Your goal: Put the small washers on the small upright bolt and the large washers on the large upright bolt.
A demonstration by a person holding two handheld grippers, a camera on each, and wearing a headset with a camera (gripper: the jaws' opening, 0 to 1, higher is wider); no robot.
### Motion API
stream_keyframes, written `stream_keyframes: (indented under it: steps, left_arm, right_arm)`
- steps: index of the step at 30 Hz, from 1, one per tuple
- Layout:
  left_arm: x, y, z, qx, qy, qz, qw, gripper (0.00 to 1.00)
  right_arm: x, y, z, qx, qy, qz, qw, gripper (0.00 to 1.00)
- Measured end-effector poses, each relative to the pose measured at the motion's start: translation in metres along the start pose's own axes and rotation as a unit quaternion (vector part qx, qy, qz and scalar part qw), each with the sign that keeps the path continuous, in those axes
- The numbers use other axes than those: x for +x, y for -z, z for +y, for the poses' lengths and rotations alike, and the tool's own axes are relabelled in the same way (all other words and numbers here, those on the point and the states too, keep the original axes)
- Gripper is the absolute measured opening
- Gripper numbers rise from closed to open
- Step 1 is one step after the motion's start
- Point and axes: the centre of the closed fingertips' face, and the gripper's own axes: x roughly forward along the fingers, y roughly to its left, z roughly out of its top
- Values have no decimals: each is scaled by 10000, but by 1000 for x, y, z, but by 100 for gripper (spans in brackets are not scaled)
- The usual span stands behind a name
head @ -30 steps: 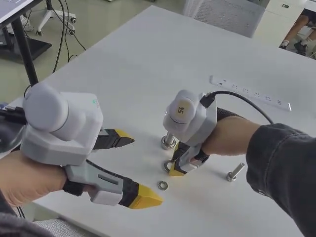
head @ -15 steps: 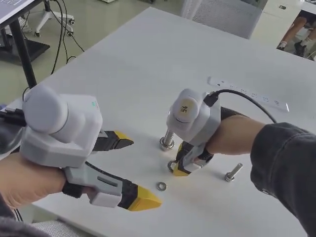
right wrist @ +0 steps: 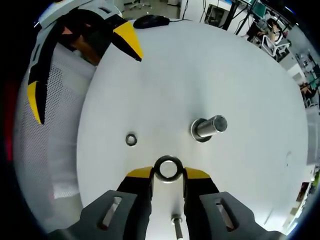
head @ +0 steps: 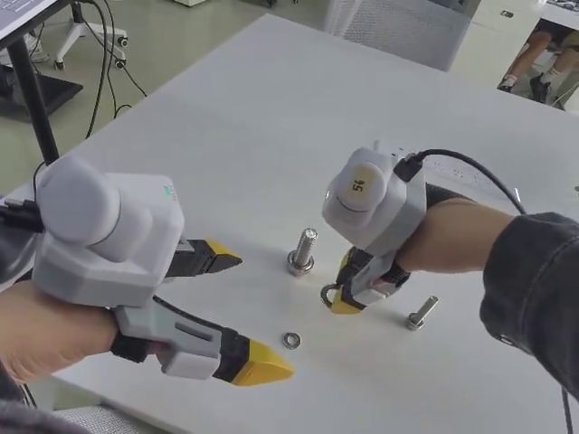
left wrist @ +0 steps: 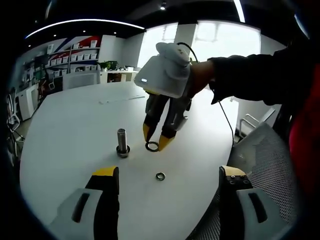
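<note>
The large bolt (head: 303, 251) (left wrist: 121, 142) (right wrist: 207, 127) stands upright on the white table (head: 271, 136), with a washer round its base. Just to its right my right gripper (head: 339, 298) (left wrist: 157, 142) (right wrist: 168, 172) points down, shut on a large washer (head: 327, 294) (left wrist: 151, 146) (right wrist: 168, 168). A small washer (head: 291, 340) (left wrist: 160, 176) (right wrist: 131, 139) lies flat nearer the front. A small bolt (head: 419, 312) lies tilted on the table to the right. My left gripper (head: 249, 312) (left wrist: 170, 172) hovers open at the front left with nothing between its yellow tips.
The table's front edge runs close under the left gripper. Beyond the far corner stands a mesh chair (head: 389, 27). A black cable (head: 461, 172) runs from the right gripper over the sleeve.
My right gripper has drawn away to the right of the large bolt with the large washer in its jaws, uncovering the bolt. The left gripper has held still.
</note>
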Motion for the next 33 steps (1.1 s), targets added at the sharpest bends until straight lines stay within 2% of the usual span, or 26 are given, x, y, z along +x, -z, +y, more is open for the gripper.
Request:
stream_keyframes:
  steps: [8, 14, 18, 27, 33]
  left_arm:
    - [0, -1, 0, 8, 6, -15, 10000, 82]
    - [0, -2, -1, 22, 12, -12, 10000, 81]
    - [-1, -2, -1, 19, 5, -23, 10000, 81]
    - [-1, -2, 0, 2, -22, -35, 10000, 81]
    - [-1, -1, 0, -11, -28, -37, 10000, 81]
  right_arm:
    - [-22, -4, -6, 96, 114, -127, 9998, 24]
    - [-36, -9, -14, 14, 232, -106, 9997, 24]
    - [-45, -18, -20, -83, 317, -144, 9994, 24]
    - [-54, -39, -29, -293, 431, -205, 9984, 24]
    - [-52, -50, -34, -362, 448, -238, 9981, 24]
